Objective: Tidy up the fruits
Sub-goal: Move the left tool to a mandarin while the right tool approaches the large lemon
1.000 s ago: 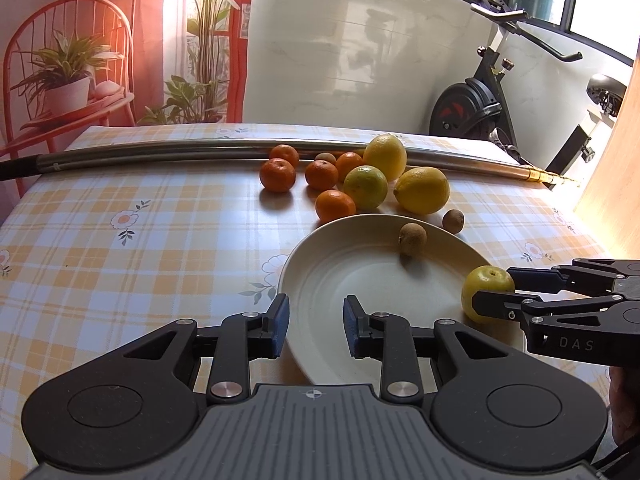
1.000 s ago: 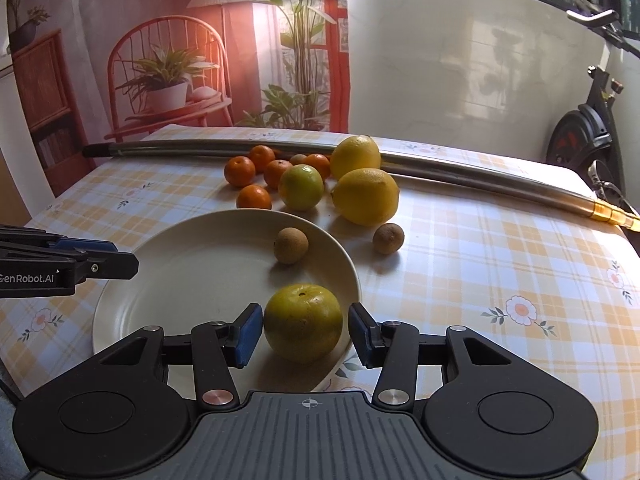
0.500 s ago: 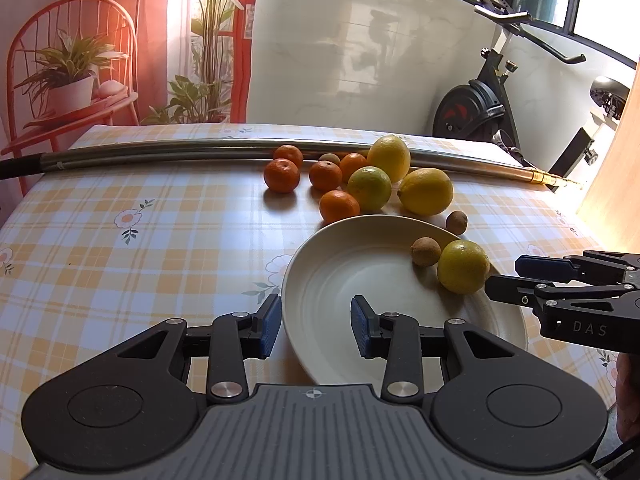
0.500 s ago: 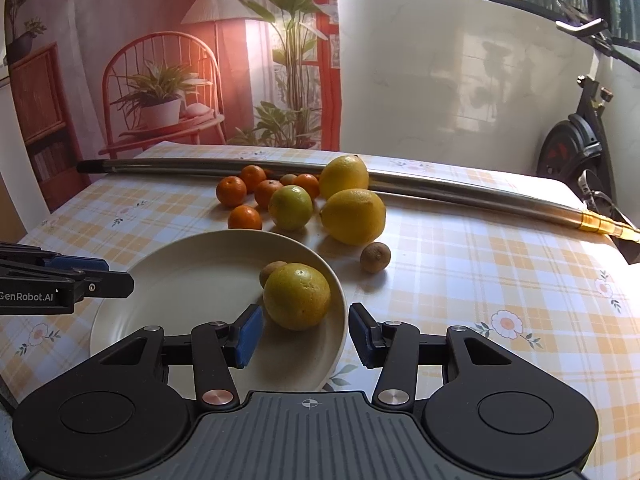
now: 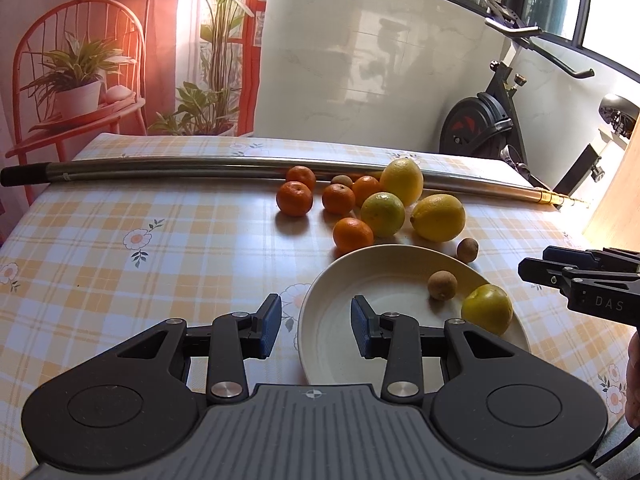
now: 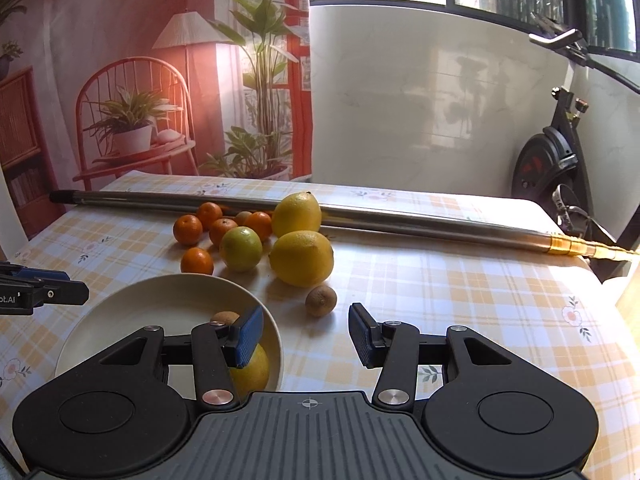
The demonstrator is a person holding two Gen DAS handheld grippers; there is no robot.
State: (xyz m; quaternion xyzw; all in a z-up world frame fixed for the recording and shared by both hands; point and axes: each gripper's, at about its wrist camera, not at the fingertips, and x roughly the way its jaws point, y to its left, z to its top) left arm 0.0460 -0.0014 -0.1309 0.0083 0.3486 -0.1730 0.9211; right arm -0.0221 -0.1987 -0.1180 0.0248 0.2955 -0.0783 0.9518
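A cream plate (image 5: 360,268) (image 6: 160,296) lies on the checked tablecloth. In it rest a yellow-green citrus (image 5: 486,309) (image 6: 252,368) and a brown kiwi (image 5: 442,285) (image 6: 225,317). Behind the plate lie several mandarins (image 5: 294,198), a greenish orange (image 5: 382,214) (image 6: 241,249), two lemons (image 5: 437,217) (image 6: 301,257) and another kiwi (image 5: 467,249) (image 6: 321,300) on the cloth. My left gripper (image 5: 315,326) is open over the plate's near left rim. My right gripper (image 6: 306,334) (image 5: 532,268) is open and empty, right of the plate, its left finger above the citrus.
A long metal pole (image 5: 200,166) (image 6: 400,220) lies across the table behind the fruit. An exercise bike (image 5: 492,120) stands beyond the table's right end. A person's hand (image 5: 632,376) shows at the right edge. Bare cloth lies to the left (image 5: 120,240).
The right gripper let go of the yellow-green citrus in the plate, then drew back and to the right, away from it. The left gripper shifted slightly left.
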